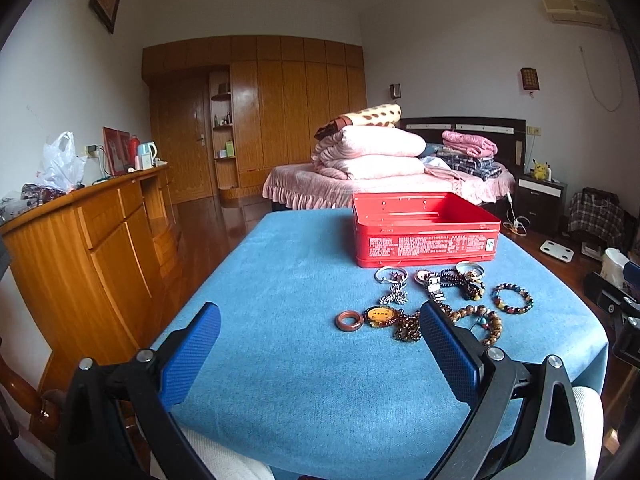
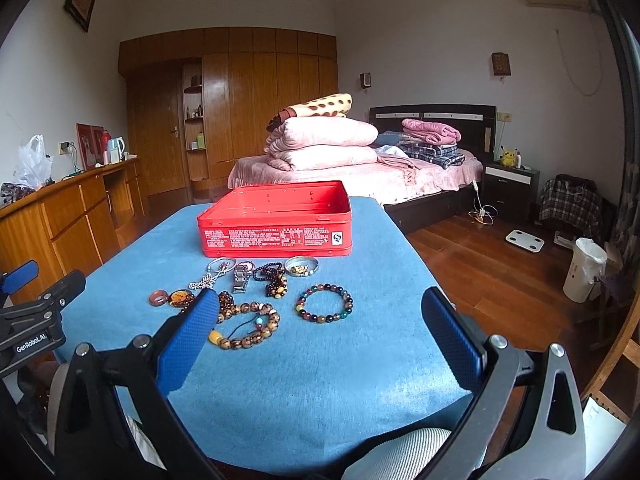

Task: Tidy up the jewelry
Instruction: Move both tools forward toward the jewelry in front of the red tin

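Both tongs spread wide and empty over a blue table, jewelry lying beyond their tips.

The left gripper [image 1: 320,320] hovers with its fingers apart, the jewelry cluster [image 1: 436,300] ahead and to its right, partly behind its right finger. The right gripper [image 2: 320,312] is likewise spread, the cluster [image 2: 248,292] ahead and to its left. One open red tin [image 2: 276,220] stands just behind the pieces. Countable: one brown ring [image 2: 158,297], one multicoloured bead bracelet [image 2: 325,303], one large amber bead strand [image 2: 248,326], one metal watch [image 2: 240,279], one small round dish [image 2: 301,266]. The tangled chains and dark beads cannot be counted.
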A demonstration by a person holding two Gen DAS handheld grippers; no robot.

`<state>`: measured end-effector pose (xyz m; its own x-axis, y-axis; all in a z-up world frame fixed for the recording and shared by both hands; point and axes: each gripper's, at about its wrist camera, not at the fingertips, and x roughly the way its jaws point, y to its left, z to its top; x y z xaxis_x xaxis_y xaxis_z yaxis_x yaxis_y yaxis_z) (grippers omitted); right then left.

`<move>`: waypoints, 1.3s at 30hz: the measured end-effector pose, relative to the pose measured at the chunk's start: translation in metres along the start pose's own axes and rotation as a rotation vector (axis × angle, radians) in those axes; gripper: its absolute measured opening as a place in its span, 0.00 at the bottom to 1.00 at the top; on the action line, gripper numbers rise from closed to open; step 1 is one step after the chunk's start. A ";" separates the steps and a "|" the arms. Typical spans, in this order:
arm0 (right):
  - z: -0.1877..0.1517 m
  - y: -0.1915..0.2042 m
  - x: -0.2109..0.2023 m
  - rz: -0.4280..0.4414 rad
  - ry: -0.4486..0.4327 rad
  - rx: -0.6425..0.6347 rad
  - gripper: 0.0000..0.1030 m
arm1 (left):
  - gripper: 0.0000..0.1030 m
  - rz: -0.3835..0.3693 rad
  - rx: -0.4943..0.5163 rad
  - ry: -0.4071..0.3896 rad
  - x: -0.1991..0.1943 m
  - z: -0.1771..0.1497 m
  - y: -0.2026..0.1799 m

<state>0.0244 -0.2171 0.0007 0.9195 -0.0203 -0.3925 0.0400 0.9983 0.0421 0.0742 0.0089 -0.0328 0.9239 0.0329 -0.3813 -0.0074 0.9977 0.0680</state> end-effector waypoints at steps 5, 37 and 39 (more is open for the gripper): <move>0.002 -0.002 0.019 0.001 0.035 0.003 0.95 | 0.94 -0.014 -0.006 0.051 0.027 0.002 0.000; 0.050 0.000 0.207 0.102 0.507 0.019 0.95 | 0.94 -0.168 -0.070 0.505 0.200 0.046 0.001; 0.050 -0.001 0.215 0.118 0.542 0.035 0.95 | 0.94 -0.191 -0.085 0.529 0.209 0.050 0.000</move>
<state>0.2418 -0.2257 -0.0375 0.5860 0.1314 -0.7996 -0.0292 0.9895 0.1412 0.2860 0.0129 -0.0665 0.5946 -0.1451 -0.7908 0.0903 0.9894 -0.1137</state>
